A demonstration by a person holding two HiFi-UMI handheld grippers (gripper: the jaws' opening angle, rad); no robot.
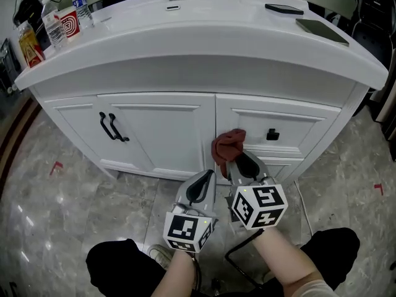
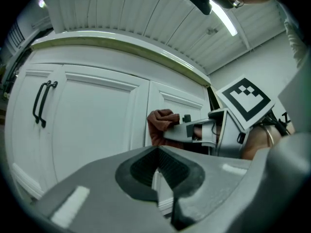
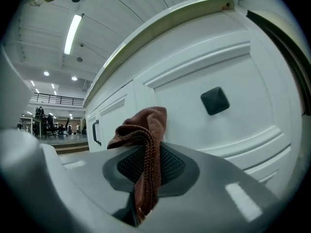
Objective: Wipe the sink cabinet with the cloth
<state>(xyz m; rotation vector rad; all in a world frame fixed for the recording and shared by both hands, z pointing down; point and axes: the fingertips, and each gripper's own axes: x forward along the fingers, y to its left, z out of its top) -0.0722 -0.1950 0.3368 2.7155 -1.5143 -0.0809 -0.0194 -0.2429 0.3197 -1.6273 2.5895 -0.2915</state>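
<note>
The white sink cabinet fills the head view, with a brown-red cloth pressed against its front by the seam between the door and the drawer. My right gripper is shut on the cloth, which hangs out between its jaws. In the left gripper view the cloth touches the cabinet face. My left gripper is shut and empty, held a little below and left of the right one, short of the cabinet.
Black door handles sit on the left door and a black drawer knob is just right of the cloth. Bottles and a box stand on the countertop's left end. A phone and dark tablet lie on its right side.
</note>
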